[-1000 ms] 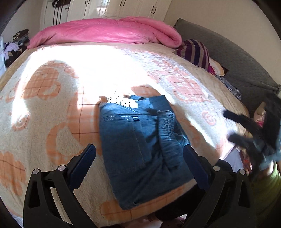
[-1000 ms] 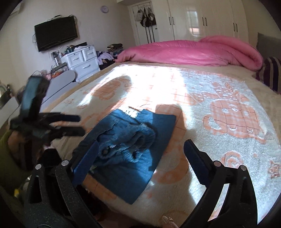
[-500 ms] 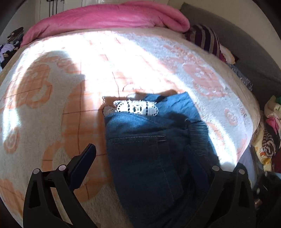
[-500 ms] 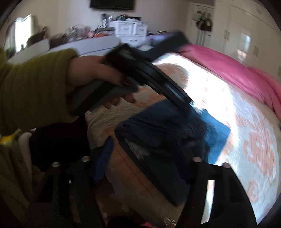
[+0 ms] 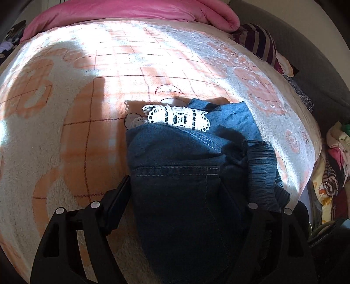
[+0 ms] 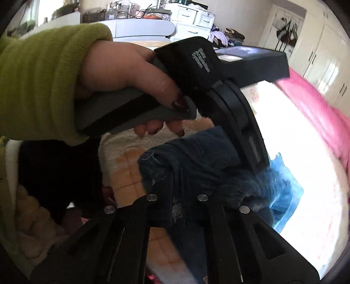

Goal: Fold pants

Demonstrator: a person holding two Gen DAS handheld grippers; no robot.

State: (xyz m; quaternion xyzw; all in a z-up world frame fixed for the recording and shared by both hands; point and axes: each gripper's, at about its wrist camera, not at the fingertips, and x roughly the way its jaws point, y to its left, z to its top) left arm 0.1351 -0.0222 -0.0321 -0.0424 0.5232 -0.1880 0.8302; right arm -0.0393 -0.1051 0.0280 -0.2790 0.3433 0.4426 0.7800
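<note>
pants (image 5: 181,192) mostly folded on bed (image 5: 65,135) | left gripper (image 5: 172,196) closing astride bundle | right gripper (image 6: 175,187) clamped on denim edge | final fold probably left

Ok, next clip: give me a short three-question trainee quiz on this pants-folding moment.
1. True or false: the right claw is shut on the folded blue denim pants.
2. What lies bunched at the far end of the cream-and-orange fleece blanket? A) a puffy pink quilt B) a green towel C) a cardboard box
3. What colour is the lace trim poking out at the far edge of the pants?

Key: 1 true; 2 A; 3 white.
</note>
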